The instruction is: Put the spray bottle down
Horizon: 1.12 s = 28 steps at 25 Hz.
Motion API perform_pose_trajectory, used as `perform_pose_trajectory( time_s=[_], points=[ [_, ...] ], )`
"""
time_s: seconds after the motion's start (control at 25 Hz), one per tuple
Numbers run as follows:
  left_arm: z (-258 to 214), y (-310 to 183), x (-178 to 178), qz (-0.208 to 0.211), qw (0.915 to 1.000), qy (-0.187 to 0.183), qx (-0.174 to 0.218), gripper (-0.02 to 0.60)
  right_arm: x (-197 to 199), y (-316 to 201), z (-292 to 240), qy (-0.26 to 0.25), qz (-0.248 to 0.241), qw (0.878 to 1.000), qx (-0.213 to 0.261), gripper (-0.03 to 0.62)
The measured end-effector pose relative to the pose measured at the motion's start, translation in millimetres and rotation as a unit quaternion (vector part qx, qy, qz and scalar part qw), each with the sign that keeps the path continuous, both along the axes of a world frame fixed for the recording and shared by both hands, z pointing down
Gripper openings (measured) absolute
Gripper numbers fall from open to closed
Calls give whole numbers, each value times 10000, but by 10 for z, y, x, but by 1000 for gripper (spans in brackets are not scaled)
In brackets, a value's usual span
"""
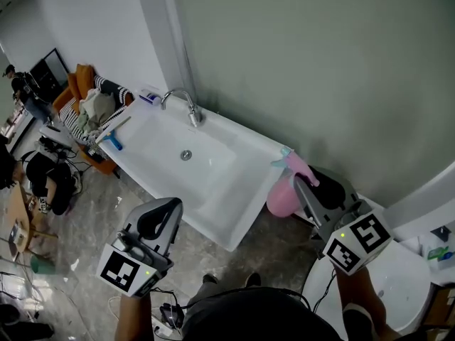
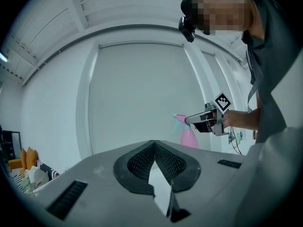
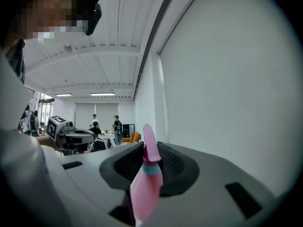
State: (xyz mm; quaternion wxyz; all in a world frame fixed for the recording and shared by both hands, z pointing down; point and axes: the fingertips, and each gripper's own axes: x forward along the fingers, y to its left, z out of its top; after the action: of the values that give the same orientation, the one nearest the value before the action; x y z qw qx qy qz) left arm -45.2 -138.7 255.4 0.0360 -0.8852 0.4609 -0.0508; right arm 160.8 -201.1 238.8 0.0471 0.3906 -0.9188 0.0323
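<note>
Over at the right end of the white sink (image 1: 220, 169), the right gripper (image 1: 302, 183) is clamped on the neck of the pink spray bottle (image 1: 279, 196), right around its teal collar. The body hangs below the jaws: a carrying grip, by the look of it. The bottle's up in the air, just off the sink's corner near the wall, not yet set down. The left gripper (image 1: 167, 212) hovers in front of the sink, jaws pressed together on nothing, apparently parked clear. What's left, I'd say: find a flat spot and lower it upright.
</note>
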Motion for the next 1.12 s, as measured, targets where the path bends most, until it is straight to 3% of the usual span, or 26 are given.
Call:
perform_pose_trajectory(
  time_s=[0.56,0.8,0.88,1.04,1.12],
  points=[
    [28,-448,-430,562,9983,123,-57,5,-370,-208,-5,118,574,9982,-89,91],
    [25,-753,-888,847,9960,278,49,5,-857,-420,69,264,802,9964,-116,91],
    [-15,-821,-944,970,9945,339,228,5,-917,-465,93,302,886,9955,-122,91],
    [104,-881,-992,998,9946,282,-19,5,-954,-493,121,359,1002,9943,-114,90],
    [86,-968,-1039,1048,9940,306,86,5,-1024,-537,138,395,1031,9938,-140,89]
  ],
)
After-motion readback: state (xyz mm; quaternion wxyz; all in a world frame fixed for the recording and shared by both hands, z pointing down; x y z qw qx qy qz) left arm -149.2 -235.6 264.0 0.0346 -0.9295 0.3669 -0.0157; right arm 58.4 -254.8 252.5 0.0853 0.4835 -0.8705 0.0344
